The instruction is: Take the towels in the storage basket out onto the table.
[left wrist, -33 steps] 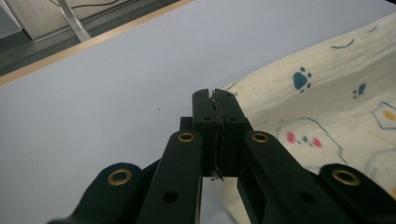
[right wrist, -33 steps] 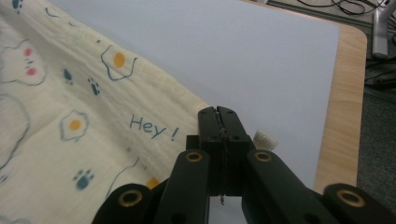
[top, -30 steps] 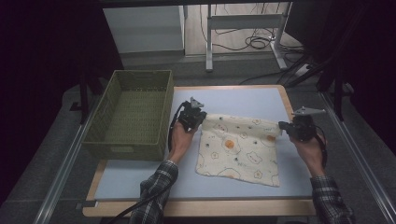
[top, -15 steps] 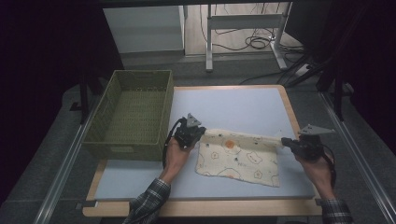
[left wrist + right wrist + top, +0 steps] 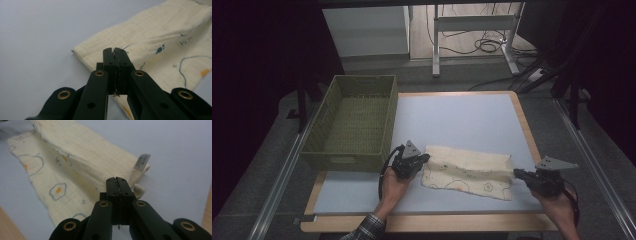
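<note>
Printed cloth lies lower centre of the high view, half folded, long axis left–right. Left gripper and right gripper are clamped on its end corners — equally near.

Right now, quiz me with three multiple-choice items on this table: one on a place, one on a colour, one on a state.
1. Where is the basket relative to the cloth?
A. To its left, farther up the table
B. On top of it
C. To its right

2. What colour is the basket?
A. Red
B. Green
C. White

3. How do the jaws of the left gripper and right gripper stand?
A. Both wide open
B. One open, one shut
C. Both shut on the cloth

Answers:
1. A, since the high view shows it at the table's left edge, beyond the cloth.
2. B, its woven walls are olive green.
3. C, each gripper view shows closed jaws pinching a cloth edge.
</note>
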The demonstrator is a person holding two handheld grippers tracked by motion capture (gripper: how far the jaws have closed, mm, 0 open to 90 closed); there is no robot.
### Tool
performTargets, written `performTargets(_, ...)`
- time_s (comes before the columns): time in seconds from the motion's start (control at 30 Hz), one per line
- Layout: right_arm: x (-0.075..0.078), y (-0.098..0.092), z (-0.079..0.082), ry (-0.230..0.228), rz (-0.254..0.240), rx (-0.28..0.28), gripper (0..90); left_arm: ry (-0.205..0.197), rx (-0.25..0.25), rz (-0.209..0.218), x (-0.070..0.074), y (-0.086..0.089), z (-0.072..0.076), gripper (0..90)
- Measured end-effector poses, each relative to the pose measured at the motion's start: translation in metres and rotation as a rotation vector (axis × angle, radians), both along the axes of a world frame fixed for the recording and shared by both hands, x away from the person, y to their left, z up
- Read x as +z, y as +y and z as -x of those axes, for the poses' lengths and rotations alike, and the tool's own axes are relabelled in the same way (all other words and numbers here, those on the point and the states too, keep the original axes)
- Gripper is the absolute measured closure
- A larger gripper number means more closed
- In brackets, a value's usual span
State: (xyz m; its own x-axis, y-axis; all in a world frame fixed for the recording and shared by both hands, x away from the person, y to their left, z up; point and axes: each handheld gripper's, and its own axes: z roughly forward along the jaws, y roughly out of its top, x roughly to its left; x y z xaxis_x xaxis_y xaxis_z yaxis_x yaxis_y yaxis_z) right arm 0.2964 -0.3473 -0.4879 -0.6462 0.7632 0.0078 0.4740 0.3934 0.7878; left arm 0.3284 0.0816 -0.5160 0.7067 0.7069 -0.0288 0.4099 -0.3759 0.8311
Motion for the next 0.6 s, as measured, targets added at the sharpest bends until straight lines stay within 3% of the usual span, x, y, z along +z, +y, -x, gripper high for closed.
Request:
performTargets(0.2, -0.009, -0.001, 0.016, 0.016, -0.009, 0.015, 89.6, -0.005, -0.015, -0.001, -0.004, 0.001, 0.016, 88.5)
performTargets(0.5, -0.012, 0.001, 0.038, 0.003, -0.022, 0.048, 89.6, -0.008, -0.027, 0.003, -0.01, 0.005, 0.035, 88.4)
performTargets(0.6, -0.016, 0.002, 0.042, 0.011, -0.024, 0.058, 89.6, 0.01, -0.038, 0.012, -0.014, 0.007, 0.039, 88.2)
